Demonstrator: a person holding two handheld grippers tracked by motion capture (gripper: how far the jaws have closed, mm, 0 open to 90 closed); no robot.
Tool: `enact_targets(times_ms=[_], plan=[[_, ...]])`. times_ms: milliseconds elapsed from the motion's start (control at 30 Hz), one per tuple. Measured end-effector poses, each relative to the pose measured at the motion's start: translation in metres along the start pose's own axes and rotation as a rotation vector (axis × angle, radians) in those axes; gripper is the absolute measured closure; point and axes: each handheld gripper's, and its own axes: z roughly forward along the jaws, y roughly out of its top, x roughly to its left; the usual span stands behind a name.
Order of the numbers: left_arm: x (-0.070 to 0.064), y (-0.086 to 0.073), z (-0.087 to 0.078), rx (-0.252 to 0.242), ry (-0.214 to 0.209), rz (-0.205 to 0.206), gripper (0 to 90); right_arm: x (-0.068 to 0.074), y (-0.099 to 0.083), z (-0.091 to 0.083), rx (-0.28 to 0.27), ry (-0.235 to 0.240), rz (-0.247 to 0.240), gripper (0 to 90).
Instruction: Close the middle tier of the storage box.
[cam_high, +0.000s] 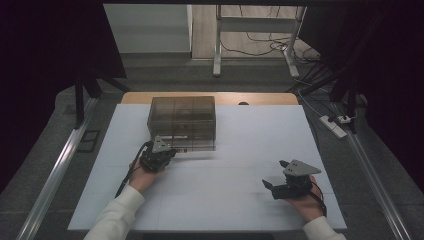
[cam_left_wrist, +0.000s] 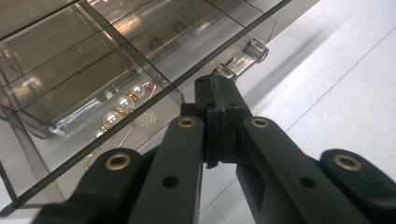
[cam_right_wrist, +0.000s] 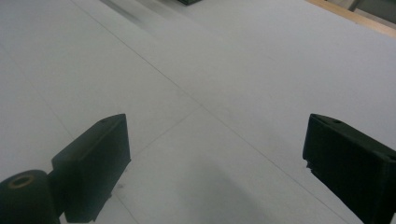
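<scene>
Your left hand-held gripper (cam_high: 159, 152) is reached forward with its jaws pinched fully together, your hand (cam_high: 141, 176) cupping it from behind, white sleeve (cam_high: 116, 215) trailing back. Your right hand-held gripper (cam_high: 276, 179) sits well off to its right, jaws spread wide apart, pointing left.

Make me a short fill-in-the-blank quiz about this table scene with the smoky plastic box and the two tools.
1. The left tool has its jaws ____ at the clear drawer handle.
2. The right tool has its jaws ____ above the white table.
3. Inside the smoky box lies jewellery with white ____.

Answers: shut; open; pearls
</scene>
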Motion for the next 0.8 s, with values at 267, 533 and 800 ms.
enact_targets(times_ms=[267, 533, 800], plan=[[0.0028, 0.0017, 0.0018, -0.005, 0.008, -0.010, 89.0, -0.0002, 0.0001, -0.0001, -0.001, -0.001, 0.001, 7.3], [0.0059, 0.0037, 0.0042, -0.011, 0.016, -0.020, 88.9, -0.0001, 0.0002, -0.0003, -0.002, -0.001, 0.003, 7.3], [0.0102, 0.0046, 0.0087, -0.012, 0.018, -0.038, 89.0, 0.0000, 0.0002, 0.0001, -0.002, -0.001, 0.001, 7.3]])
